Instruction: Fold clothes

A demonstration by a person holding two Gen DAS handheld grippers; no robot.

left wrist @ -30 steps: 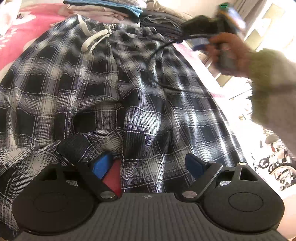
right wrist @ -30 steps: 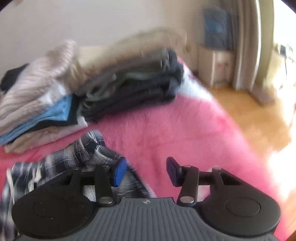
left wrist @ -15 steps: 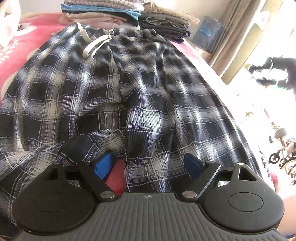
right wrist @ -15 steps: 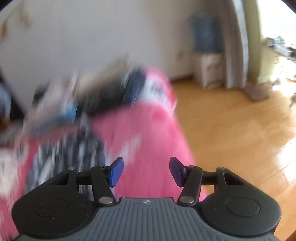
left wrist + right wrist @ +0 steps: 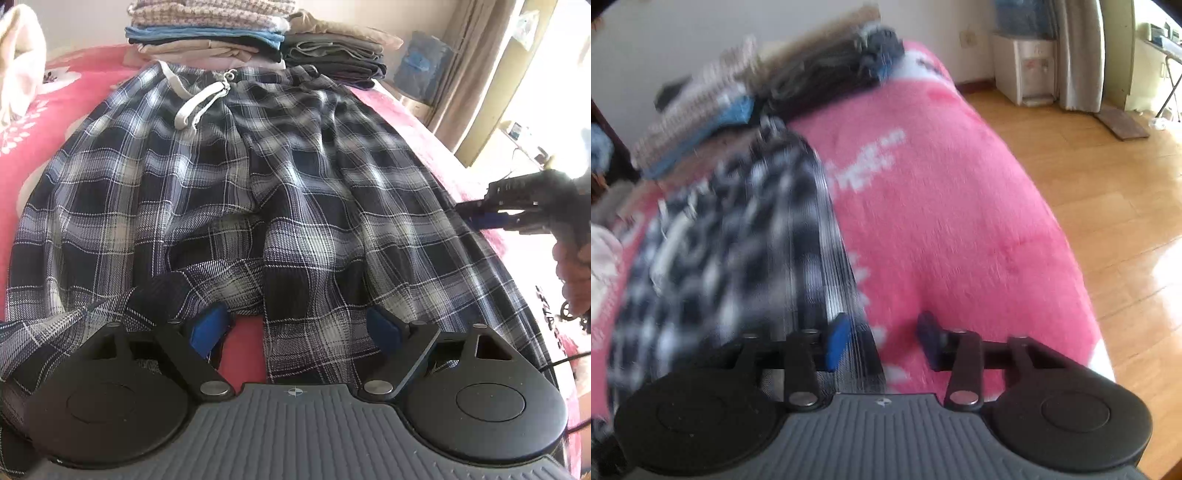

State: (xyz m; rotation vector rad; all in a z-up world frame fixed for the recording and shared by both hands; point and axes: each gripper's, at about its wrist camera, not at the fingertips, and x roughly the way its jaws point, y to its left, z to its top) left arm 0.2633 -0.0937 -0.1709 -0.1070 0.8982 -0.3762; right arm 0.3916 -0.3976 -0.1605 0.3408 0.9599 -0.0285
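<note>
Dark blue and white plaid trousers point(image 5: 229, 192) lie flat on the pink bed cover point(image 5: 402, 122), with the waistband and white drawstring point(image 5: 195, 107) at the far end. My left gripper point(image 5: 295, 328) stands open low over the hems, spanning the inner edge of the right leg and the pink gap. In the blurred right wrist view, my right gripper point(image 5: 882, 339) hangs over the outer edge of the trousers point(image 5: 738, 236). Its jaws are closing, with the edge of the cloth between them near the left pad point(image 5: 836, 341); they do not press on it. A hand holds that right gripper point(image 5: 476, 218) at the right side of the trousers.
Two stacks of folded clothes point(image 5: 258, 37) stand just beyond the waistband. A pale garment point(image 5: 18, 66) lies at the far left. The bed's edge drops to a wooden floor point(image 5: 1108, 192) on the right, where a white cabinet point(image 5: 1023, 70) and curtains stand.
The right gripper has swung from near the waistband out to the right and back in to the outer edge of the right leg, and its jaws have narrowed. The left gripper has hardly moved.
</note>
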